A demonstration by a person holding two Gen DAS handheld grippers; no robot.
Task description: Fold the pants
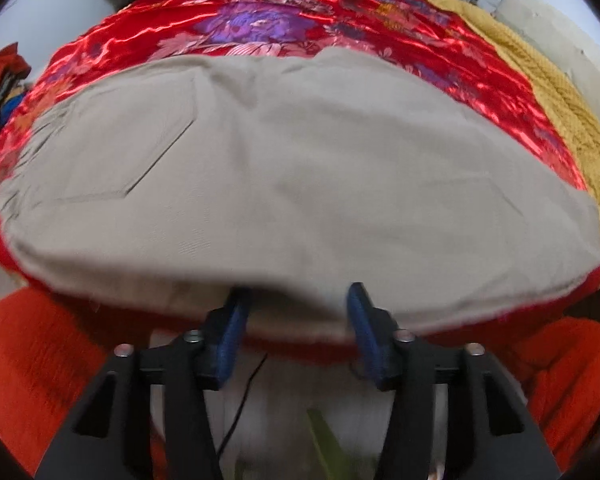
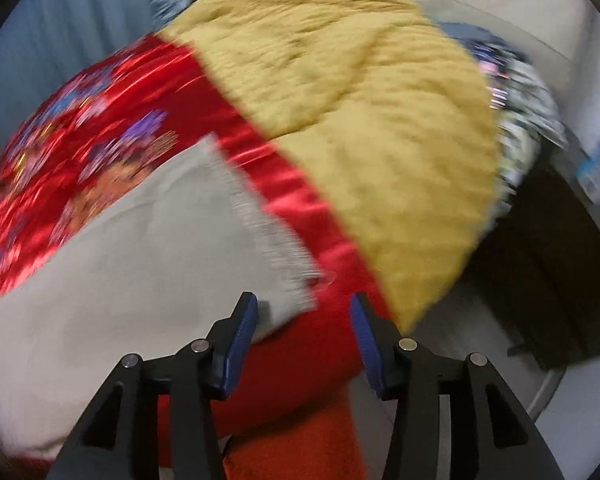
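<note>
Beige pants [image 1: 292, 168] lie spread flat on a red floral satin quilt [image 1: 260, 20], a back pocket seam showing at their left. My left gripper [image 1: 298, 296] is open and empty at the pants' near edge, just off the bed's front. In the right wrist view the pants [image 2: 140, 248] end in a frayed hem [image 2: 268, 232]. My right gripper [image 2: 304, 306] is open and empty, its left fingertip [image 2: 246, 312] at the hem corner; the view is motion-blurred.
A mustard yellow quilted blanket [image 2: 360, 120] covers the bed to the right of the red quilt [image 2: 80, 140]. Orange fabric [image 1: 40, 360] hangs below the bed's front edge. Patterned clothes [image 2: 520, 112] lie beyond the blanket. Dark furniture [image 2: 560, 280] stands at right.
</note>
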